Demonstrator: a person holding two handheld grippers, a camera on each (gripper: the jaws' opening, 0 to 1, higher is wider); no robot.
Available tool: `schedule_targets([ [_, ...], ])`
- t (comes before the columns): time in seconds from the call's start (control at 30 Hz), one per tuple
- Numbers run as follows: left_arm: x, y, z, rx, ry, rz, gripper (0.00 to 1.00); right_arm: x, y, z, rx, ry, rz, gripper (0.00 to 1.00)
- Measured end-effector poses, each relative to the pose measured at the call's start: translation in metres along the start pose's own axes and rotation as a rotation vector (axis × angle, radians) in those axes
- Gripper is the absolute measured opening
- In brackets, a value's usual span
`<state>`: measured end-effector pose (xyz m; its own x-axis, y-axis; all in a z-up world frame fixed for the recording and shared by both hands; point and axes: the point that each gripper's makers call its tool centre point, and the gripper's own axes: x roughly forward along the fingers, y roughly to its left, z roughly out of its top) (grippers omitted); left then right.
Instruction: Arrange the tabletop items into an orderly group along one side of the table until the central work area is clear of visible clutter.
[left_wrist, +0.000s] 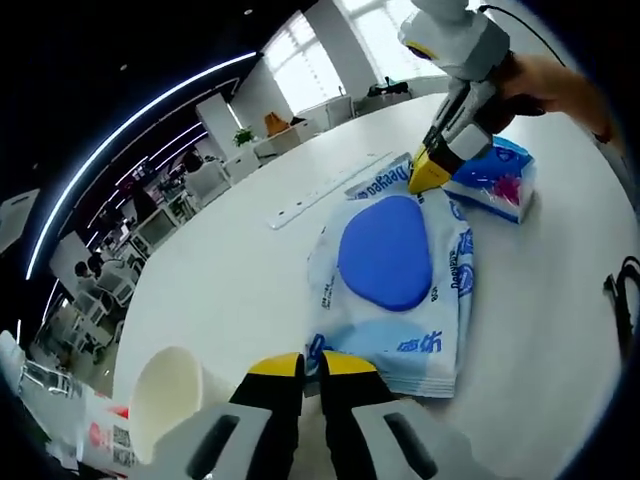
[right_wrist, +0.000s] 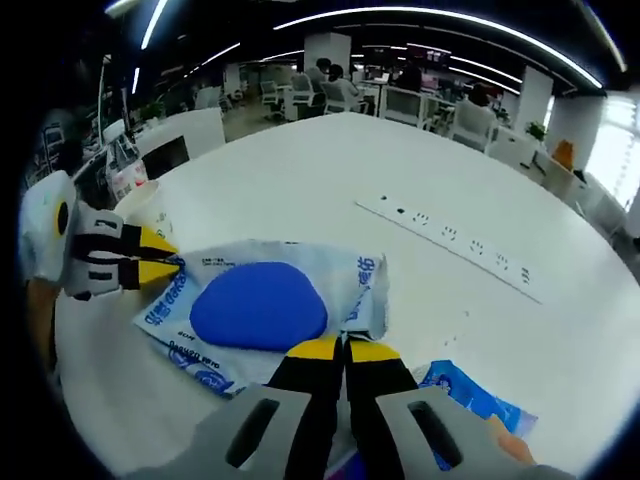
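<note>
The soft, crinkly wet wipes pack (left_wrist: 395, 290) with its smooth blue oval lid lies flat on the glossy white round table (left_wrist: 230, 280). The left gripper (left_wrist: 312, 372) has its yellow-tipped jaws pinched on one end seam; the right gripper (right_wrist: 345, 350) is clamped on the opposite seam. A blue tissue packet (left_wrist: 495, 180) sits just beside the pack, a paper cup (left_wrist: 170, 400) near its other end.

Left gripper (left_wrist: 312, 368) jaws pressed together, yellow tips nearly touching, pinching edge of wet wipes pack (left_wrist: 392, 290). Right gripper (right_wrist: 345, 350) jaws likewise closed on the opposite edge of the pack. The grippers face each other across the pack. Person's hand (left_wrist: 555, 85) holds right gripper's body.
</note>
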<state>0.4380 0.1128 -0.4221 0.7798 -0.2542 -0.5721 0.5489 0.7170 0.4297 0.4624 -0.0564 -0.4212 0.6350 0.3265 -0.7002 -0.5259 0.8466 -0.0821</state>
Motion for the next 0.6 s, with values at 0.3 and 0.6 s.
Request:
schedule_targets([
  [0.3, -0.001, 0.002, 0.002, 0.105, 0.03, 0.043, 0.05, -0.008, 0.006, -0.008, -0.047, 0.005, 0.0, 0.0],
  [0.6, 0.002, 0.007, -0.001, 0.179, 0.064, 0.061, 0.0, -0.016, 0.017, -0.014, -0.105, 0.012, -0.013, 0.0],
])
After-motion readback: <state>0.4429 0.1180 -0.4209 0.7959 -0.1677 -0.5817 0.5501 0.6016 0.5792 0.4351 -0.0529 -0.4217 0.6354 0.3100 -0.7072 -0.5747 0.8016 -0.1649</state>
